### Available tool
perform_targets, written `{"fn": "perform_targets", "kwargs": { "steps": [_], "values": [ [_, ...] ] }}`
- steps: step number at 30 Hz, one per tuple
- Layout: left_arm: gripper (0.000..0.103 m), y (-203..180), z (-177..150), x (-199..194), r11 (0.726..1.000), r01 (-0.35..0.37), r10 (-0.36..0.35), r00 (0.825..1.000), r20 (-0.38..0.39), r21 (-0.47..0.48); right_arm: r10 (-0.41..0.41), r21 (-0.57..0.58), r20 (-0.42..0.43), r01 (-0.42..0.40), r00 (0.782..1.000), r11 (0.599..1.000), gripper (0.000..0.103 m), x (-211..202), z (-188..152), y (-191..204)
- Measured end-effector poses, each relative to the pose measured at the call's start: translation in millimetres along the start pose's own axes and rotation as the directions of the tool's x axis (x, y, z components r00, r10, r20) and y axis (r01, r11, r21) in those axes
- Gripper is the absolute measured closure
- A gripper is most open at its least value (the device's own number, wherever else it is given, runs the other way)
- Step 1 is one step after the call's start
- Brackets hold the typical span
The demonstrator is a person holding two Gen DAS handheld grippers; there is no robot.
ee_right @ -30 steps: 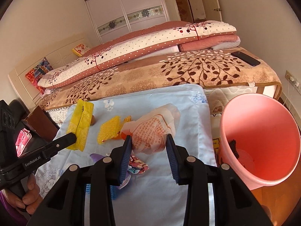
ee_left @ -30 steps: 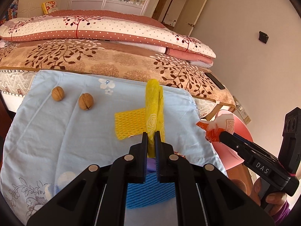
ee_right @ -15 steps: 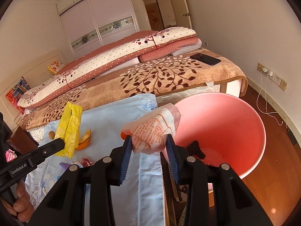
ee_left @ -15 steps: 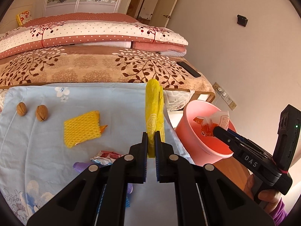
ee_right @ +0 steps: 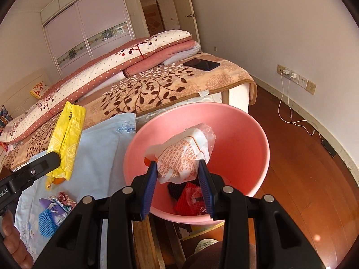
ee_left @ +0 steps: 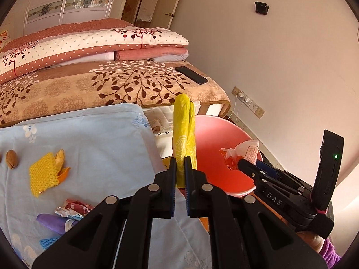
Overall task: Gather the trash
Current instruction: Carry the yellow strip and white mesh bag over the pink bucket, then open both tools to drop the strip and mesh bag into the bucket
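Observation:
My left gripper [ee_left: 180, 163] is shut on a yellow plastic wrapper [ee_left: 183, 134] and holds it upright at the table's right edge, beside the pink bin [ee_left: 215, 134]. It also shows in the right wrist view [ee_right: 66, 139]. My right gripper [ee_right: 178, 168] is shut on a crumpled white wrapper with red print [ee_right: 186, 154], held over the open pink bin [ee_right: 242, 130]. The right gripper and its wrapper [ee_left: 244, 150] also show in the left wrist view. Red and black trash [ee_right: 190, 197] lies in the bin's bottom.
On the light blue cloth [ee_left: 89, 139] lie a yellow foam net [ee_left: 42, 174], a walnut [ee_left: 11, 159], a purple and patterned wrapper [ee_left: 60, 217] and a blue foam net [ee_right: 47, 219]. A bed with a phone [ee_left: 190, 75] stands behind. Wall sockets with a cable [ee_right: 289, 76] are at right.
Both grippers have swung to the right with their wrappers. The right gripper now holds its wrapper over the bin's opening, and the left one has reached the table's right edge.

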State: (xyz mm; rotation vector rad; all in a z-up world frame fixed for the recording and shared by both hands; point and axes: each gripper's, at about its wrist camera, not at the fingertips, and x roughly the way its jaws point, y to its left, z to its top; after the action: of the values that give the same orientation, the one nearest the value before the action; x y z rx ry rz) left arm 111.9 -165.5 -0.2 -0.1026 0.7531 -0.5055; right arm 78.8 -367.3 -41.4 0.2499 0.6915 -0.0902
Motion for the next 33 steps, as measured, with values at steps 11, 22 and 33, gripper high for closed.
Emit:
{"fn": "perform_targets", "kwargs": {
  "steps": [11, 22, 33],
  "values": [
    [0.097, -32, 2, 44, 0.998, 0.031, -0.028, 0.998, -0.064, 0.049, -0.030, 0.028, -0.022, 0.031, 0.999, 0.999, 0.066, 9, -5, -24],
    [0.088, -45, 3, 64, 0.998, 0.028, -0.023, 0.995, -0.094, 0.059, -0.034, 0.041, -0.031, 0.035, 0.999, 0.999, 0.066, 11, -8, -33],
    [0.070, -37, 5, 60, 0.999, 0.032, -0.030, 0.995, -0.091, 0.019, -0.034, 0.035, -0.024, 0.035, 0.999, 0.999, 0.064, 10, -9, -32]
  ]
}}
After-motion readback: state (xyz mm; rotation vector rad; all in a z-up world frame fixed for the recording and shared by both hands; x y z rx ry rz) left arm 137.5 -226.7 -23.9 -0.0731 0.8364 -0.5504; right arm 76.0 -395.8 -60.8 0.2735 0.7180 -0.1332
